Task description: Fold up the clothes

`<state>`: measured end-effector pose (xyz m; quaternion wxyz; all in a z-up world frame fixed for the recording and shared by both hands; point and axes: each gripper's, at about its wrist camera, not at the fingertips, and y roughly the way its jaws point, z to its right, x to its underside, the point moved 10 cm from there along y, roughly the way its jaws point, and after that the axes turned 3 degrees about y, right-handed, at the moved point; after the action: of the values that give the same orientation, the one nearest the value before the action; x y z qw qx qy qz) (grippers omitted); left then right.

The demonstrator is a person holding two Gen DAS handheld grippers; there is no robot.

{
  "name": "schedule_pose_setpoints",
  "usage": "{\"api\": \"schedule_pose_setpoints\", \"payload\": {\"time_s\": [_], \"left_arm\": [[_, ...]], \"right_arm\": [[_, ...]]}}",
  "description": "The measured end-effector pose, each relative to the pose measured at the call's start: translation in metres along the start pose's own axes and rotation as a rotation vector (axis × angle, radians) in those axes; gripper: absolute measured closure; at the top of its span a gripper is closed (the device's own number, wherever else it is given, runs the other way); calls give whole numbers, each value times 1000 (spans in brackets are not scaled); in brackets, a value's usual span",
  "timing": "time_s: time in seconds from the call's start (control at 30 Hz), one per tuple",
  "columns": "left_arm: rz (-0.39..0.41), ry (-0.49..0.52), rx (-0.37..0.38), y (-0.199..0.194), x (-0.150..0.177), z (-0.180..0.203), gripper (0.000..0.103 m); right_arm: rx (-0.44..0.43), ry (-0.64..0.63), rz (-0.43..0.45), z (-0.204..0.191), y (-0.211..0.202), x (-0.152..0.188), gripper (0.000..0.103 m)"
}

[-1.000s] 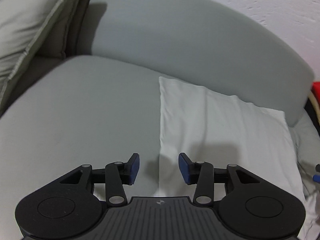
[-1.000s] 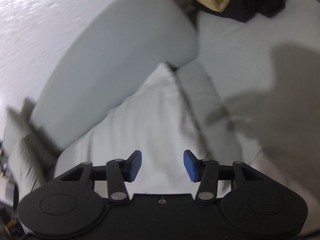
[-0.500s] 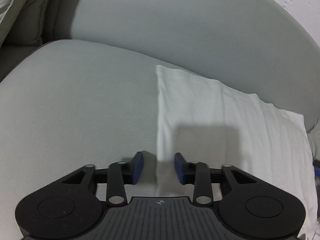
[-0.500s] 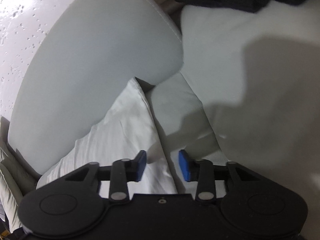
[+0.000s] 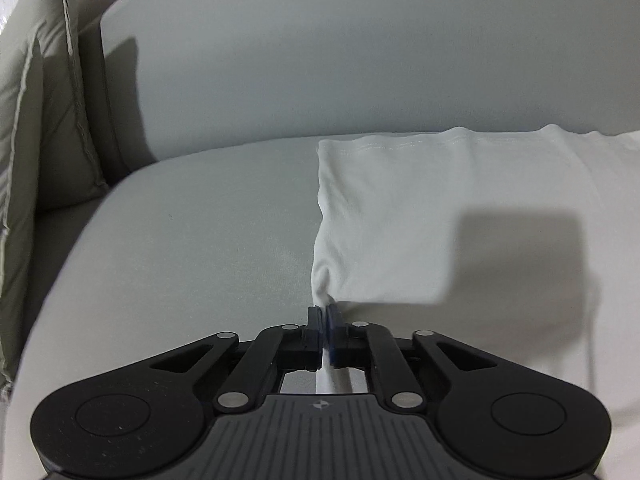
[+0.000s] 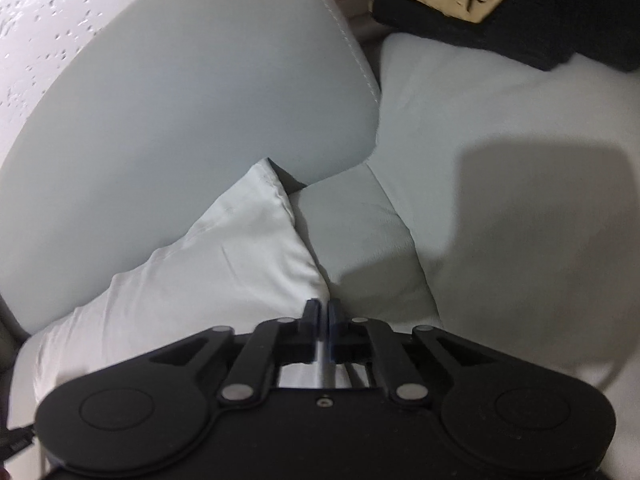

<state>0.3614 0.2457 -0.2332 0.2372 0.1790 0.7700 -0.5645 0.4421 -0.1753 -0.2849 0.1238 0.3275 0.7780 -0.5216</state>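
Pinching white garment (image 5: 400,216) edges, both tongs

No words, numbers or brand names can be read in either view; the only sign is a small four-point emblem (image 5: 321,415) moulded on the black ribbed gripper housing (image 5: 320,444).

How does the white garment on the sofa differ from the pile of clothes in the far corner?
The white garment is spread flat on the grey sofa; the clothes pile is crumpled in a heap.
The white garment is one pale colour; the pile mixes tan, black and a bit of red.
The white garment is pinched at its near corners by the left claw and right claw; nothing touches the pile.
Both lie on the sofa.
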Motion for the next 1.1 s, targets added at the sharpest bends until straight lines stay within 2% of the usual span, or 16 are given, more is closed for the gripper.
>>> {"api": "schedule_pose_setpoints", "payload": {"time_s": [0.07,0.1,0.13,0.23,0.33,0.47,0.57,0.6,0.67,0.77,0.8,0.83,0.87,0.97,1.07,1.1], "left_arm": [[-2,-36,-6,-15,3,-10,72],[9,-49,-11,-25,6,-17,71],[26,-59,-16,-38,9,-23,71],[100,-80,2,-84,18,-35,71],[209,-92,52,-143,25,-42,71],[349,-144,183,-224,31,-44,71],[372,-195,263,-247,36,-42,71],[358,-198,263,-242,39,-38,70],[321,-196,250,-225,47,-29,72],[216,-233,237,-181,64,-13,84],[183,-249,240,-165,69,-7,94],[151,-265,244,-148,73,0,99],[132,-268,238,-134,75,6,101],[107,-212,172,-99,76,21,101],[91,-151,74,-75,79,24,98],[85,-149,37,-71,82,19,97]], "right_arm": [[-14,21,-22,2,-12,1,83],[-33,24,-12,2,-22,-2,74],[-52,27,-1,1,-33,-6,71],[-98,32,21,5,-79,-4,65],[-156,41,28,6,-129,1,65],[-257,32,45,-6,-202,9,65],[-322,17,73,-15,-247,11,57],[-328,10,79,-17,-253,13,52],[-324,-2,65,-17,-244,18,50],[-287,79,-4,-4,-202,29,51],[-261,105,-18,2,-185,33,59],[-234,130,-31,8,-168,37,71],[-208,155,-44,14,-151,42,77],[-187,140,-87,14,-105,51,80],[-270,138,-182,2,-67,65,80],[-264,129,-180,3,-62,68,80]]}}
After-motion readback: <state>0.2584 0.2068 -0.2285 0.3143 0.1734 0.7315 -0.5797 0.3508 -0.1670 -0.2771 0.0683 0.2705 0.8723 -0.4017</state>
